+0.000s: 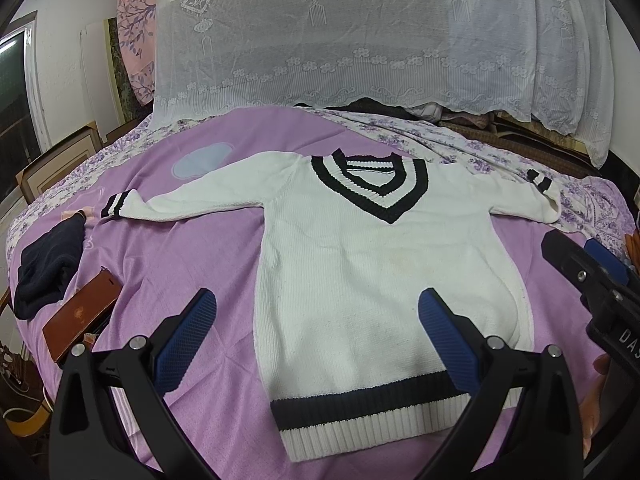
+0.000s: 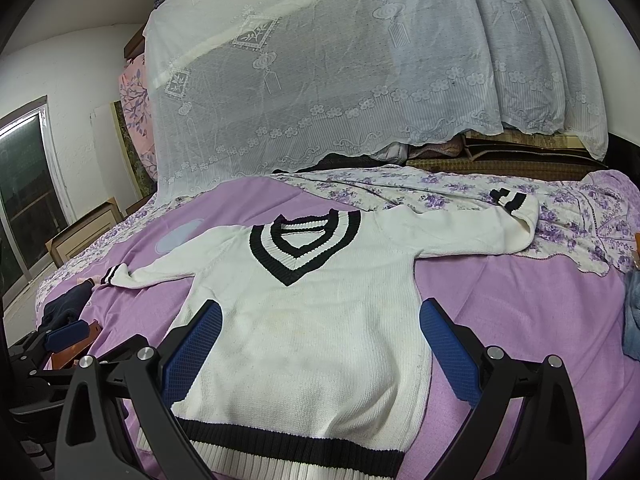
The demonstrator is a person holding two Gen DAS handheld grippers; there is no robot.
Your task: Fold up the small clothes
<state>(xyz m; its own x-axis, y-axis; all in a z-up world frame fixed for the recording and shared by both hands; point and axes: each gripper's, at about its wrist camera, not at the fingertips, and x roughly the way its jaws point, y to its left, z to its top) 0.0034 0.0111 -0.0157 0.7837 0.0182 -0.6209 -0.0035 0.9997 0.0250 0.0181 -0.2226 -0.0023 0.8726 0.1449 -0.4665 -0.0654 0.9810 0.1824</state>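
A small white knit sweater [image 1: 360,280] [image 2: 320,320] with a black-striped V-neck, cuffs and hem lies flat, front up, on the purple bedspread [image 1: 192,240] [image 2: 520,320]. Both sleeves are spread out sideways. My left gripper [image 1: 316,312] hovers open above the sweater's lower part, blue pads wide apart, nothing between them. My right gripper [image 2: 320,320] is open too, over the lower body of the sweater. In the left wrist view the right gripper [image 1: 596,268] shows at the right edge. The left gripper [image 2: 66,334] shows at the left edge of the right wrist view.
A dark navy garment [image 1: 48,268] and a brown box [image 1: 80,316] lie at the bed's left edge. A lace curtain [image 1: 360,40] hangs behind the bed. Floral bedding [image 2: 440,192] is bunched at the back right, and a blue cloth [image 2: 632,320] lies at the far right.
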